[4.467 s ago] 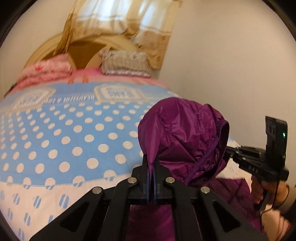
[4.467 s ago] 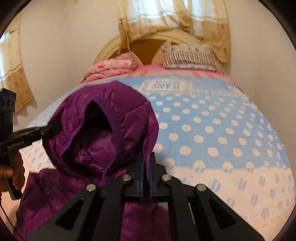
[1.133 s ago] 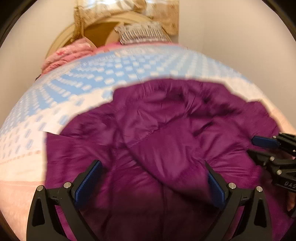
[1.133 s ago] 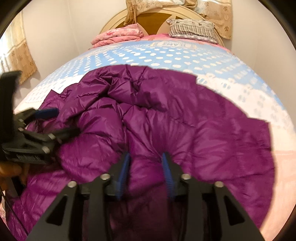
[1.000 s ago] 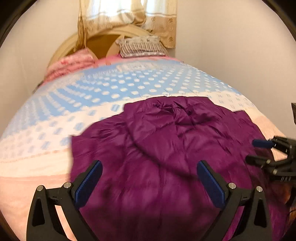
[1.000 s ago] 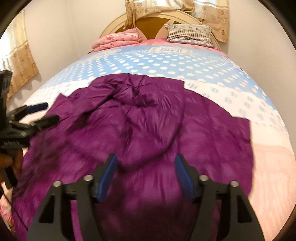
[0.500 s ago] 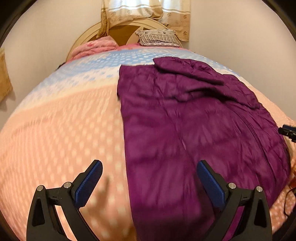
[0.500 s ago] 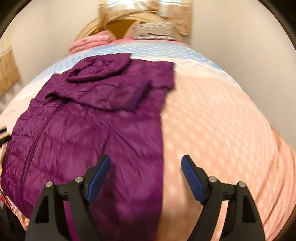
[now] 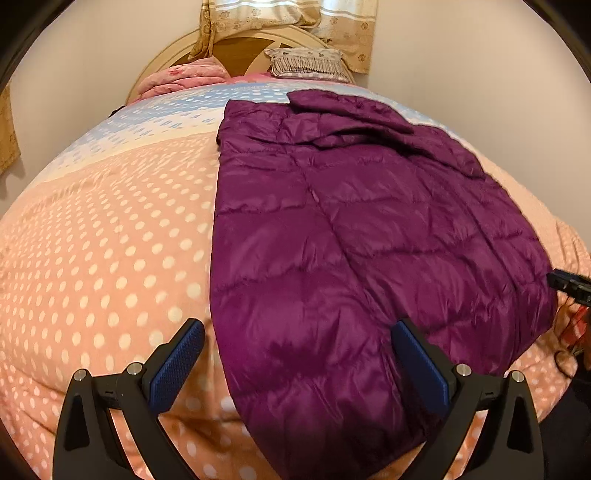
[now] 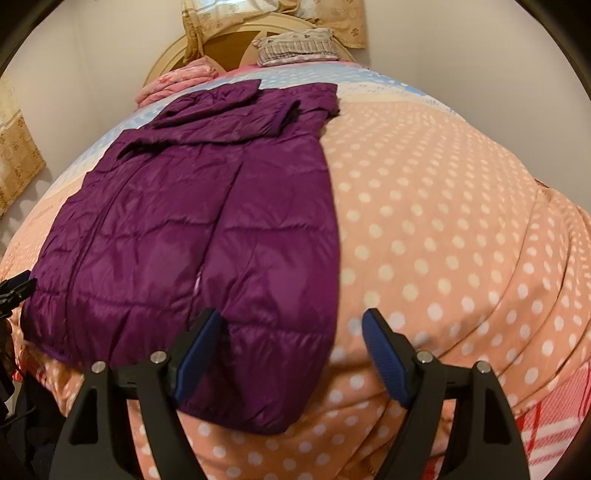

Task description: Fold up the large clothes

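Polka-dot bed (image 9: 110, 229) holds a purple puffer jacket (image 9: 351, 229) spread flat; left tool (image 9: 295, 363) and right tool (image 10: 291, 354) hover released over its hem.

Warm, dim light — strong fisheye bulge (dark corners), slight blur.

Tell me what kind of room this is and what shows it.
A bedroom, most likely. A bed under a polka-dot cover fills both views, with a rounded headboard and a striped pillow at its far end and curtains behind. A purple jacket lies spread on the bed.
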{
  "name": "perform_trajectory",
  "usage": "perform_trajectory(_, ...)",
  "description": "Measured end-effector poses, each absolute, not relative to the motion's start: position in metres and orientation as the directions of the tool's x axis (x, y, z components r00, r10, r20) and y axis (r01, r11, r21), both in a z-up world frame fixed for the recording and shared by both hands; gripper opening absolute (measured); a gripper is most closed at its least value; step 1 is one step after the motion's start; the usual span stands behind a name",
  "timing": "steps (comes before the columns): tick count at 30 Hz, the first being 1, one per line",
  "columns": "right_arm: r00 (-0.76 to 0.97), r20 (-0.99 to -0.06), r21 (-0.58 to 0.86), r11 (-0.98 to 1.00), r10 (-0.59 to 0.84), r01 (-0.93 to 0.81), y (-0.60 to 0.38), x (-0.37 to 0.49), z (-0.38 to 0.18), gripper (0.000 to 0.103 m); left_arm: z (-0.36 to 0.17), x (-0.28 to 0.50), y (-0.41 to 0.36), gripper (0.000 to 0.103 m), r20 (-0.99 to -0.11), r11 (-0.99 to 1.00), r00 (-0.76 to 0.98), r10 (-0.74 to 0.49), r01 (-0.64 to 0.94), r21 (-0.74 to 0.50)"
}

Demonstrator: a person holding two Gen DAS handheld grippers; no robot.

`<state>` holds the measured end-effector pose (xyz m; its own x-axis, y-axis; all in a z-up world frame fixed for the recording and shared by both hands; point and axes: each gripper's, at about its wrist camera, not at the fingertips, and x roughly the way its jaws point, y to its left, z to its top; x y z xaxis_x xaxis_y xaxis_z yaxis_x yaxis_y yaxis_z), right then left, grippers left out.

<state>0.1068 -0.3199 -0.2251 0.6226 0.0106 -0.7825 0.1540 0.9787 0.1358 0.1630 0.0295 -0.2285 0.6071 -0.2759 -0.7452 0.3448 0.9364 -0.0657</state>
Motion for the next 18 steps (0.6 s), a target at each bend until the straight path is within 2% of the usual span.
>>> perform_trajectory(8, 0.564, -0.824, 0.186, 0.967, 0.056, 0.176, -0.322, 0.101, -0.228, 0.070, -0.238, 0.156, 0.038, 0.102, -0.775, 0.953, 0.572, -0.269, 0.277, -0.126)
perform_trajectory(11, 0.560, -0.824, 0.210, 0.964, 0.084, 0.165, -0.328, 0.100, -0.232, 0.067, -0.245, 0.156, 0.039, 0.102, -0.782, 0.945, 0.546, -0.302, 0.280, -0.170)
perform_trajectory(13, 0.539, -0.832, 0.252, 0.955, 0.133, 0.154, -0.329, 0.103, -0.243, 0.057, -0.248, 0.156, 0.039, 0.102, -0.784, 0.942, 0.537, -0.313, 0.279, -0.185)
perform_trajectory(14, 0.533, -0.832, 0.276, 0.949, 0.157, 0.152, -0.332, 0.106, -0.247, 0.047, -0.248, 0.156, 0.040, 0.101, -0.781, 0.940, 0.536, -0.321, 0.284, -0.191)
perform_trajectory(15, 0.536, -0.824, 0.308, 0.940, 0.185, 0.148, -0.340, 0.107, -0.251, 0.037, -0.247, 0.155, 0.040, 0.095, -0.777, 0.937, 0.538, -0.326, 0.291, -0.192)
perform_trajectory(16, 0.543, -0.815, 0.328, 0.934, 0.203, 0.143, -0.346, 0.107, -0.251, 0.033, -0.245, 0.154, 0.040, 0.088, -0.773, 0.933, 0.539, -0.336, 0.302, -0.195)
perform_trajectory(17, 0.551, -0.807, 0.336, 0.932, 0.210, 0.136, -0.346, 0.103, -0.249, 0.024, -0.243, 0.152, 0.039, 0.075, -0.770, 0.926, 0.534, -0.350, 0.322, -0.197)
perform_trajectory(18, 0.561, -0.800, 0.337, 0.933, 0.213, 0.126, -0.350, 0.103, -0.247, 0.018, -0.240, 0.150, 0.037, 0.068, -0.772, 0.924, 0.532, -0.348, 0.334, -0.186)
